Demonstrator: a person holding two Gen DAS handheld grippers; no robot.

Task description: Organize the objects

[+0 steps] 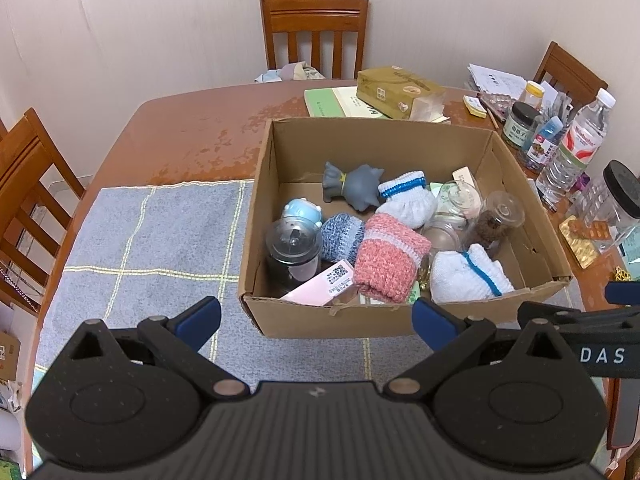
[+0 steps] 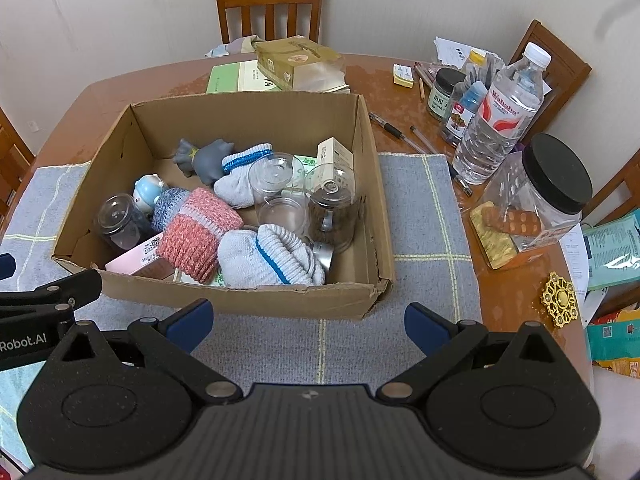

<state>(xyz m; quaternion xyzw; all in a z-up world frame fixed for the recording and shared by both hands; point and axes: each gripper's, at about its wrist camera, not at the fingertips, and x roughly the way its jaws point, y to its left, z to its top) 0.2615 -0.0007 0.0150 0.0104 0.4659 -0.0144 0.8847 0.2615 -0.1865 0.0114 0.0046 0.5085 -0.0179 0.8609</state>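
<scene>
We count one cardboard box (image 2: 256,300). In it we see two white socks with blue stripes (image 2: 272,258), one pink knitted sock (image 2: 196,232), one blue-grey knitted sock (image 2: 170,208), one grey rubber cat toy (image 2: 208,158), one small light-blue figurine (image 2: 147,192) and four clear glass jars (image 2: 332,208). We also count one pink carton (image 2: 138,258) and one cream carton (image 2: 334,154). On the table (image 2: 100,92) we find one water bottle (image 2: 502,116), one big jar with a black lid (image 2: 536,204), three wooden chairs (image 2: 270,4) around and one gold ornament (image 2: 560,300).
</scene>
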